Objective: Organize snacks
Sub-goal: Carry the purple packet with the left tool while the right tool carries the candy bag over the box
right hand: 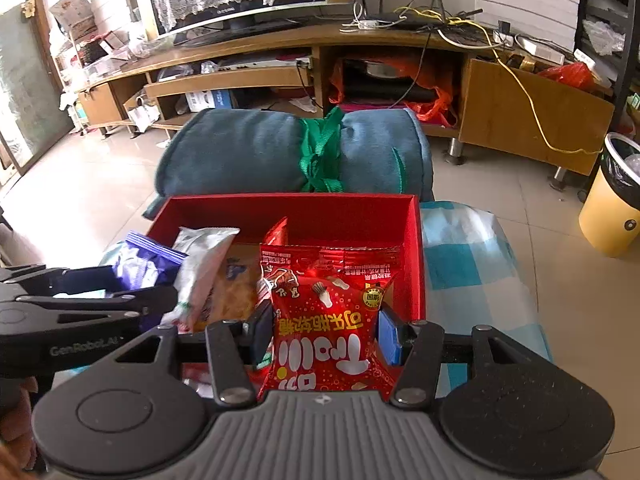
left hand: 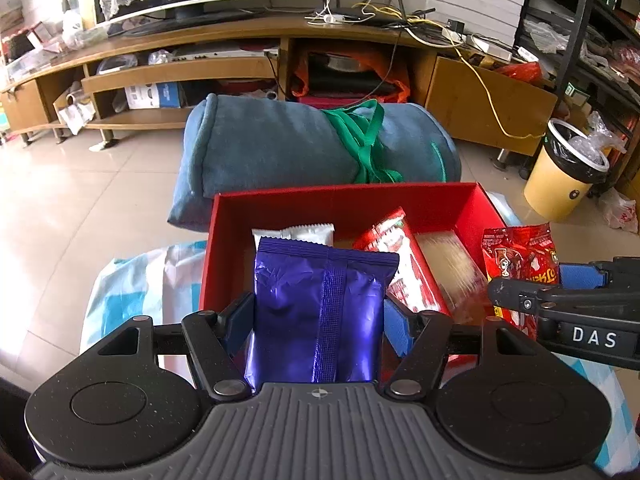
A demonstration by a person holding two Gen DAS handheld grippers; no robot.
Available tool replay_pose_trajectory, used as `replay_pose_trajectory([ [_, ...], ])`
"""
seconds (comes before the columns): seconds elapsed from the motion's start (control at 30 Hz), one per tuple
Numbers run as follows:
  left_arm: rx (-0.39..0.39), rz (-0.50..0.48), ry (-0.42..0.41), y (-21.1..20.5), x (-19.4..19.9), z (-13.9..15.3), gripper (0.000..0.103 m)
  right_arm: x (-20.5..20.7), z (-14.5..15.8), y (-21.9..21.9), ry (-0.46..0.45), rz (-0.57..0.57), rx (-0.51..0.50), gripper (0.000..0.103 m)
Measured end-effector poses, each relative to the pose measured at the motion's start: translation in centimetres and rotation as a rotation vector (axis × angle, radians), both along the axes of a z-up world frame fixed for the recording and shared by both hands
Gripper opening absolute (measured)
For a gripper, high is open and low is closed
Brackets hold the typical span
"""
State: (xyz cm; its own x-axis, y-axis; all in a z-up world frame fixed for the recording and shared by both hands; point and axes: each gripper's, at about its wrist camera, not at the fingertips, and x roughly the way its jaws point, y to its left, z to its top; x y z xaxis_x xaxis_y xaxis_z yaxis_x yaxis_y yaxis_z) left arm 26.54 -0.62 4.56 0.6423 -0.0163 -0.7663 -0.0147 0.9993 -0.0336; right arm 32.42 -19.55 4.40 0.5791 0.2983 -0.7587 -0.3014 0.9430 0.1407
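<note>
The left tool is clamped on a purple pack and the right tool on a red candy bag, both above the near edge of the red box.

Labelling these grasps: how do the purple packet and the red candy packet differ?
The purple packet is plain foil in the left hand-held gripper; the red candy packet is printed, in the right hand-held gripper. Purple looks taller. Both are clamped upright at the red box.
</note>
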Motion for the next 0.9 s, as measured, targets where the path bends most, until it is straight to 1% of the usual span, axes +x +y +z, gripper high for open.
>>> replay_pose_trajectory([
  [0.37,0.032,0.017,0.022,-0.2,2.5,-1.4,0.073,2.9,-1.9,0.4,0.029,-0.013,-0.014,0.047],
  [0.67,0.052,0.029,0.041,-0.2,3.5,-2.4,0.073,4.0,-3.1,0.9,0.047,-0.010,-0.035,0.047],
  [0.9,0.051,0.035,0.053,-0.3,3.8,-2.7,0.074,4.5,-3.6,1.0,0.060,-0.011,-0.026,0.048],
])
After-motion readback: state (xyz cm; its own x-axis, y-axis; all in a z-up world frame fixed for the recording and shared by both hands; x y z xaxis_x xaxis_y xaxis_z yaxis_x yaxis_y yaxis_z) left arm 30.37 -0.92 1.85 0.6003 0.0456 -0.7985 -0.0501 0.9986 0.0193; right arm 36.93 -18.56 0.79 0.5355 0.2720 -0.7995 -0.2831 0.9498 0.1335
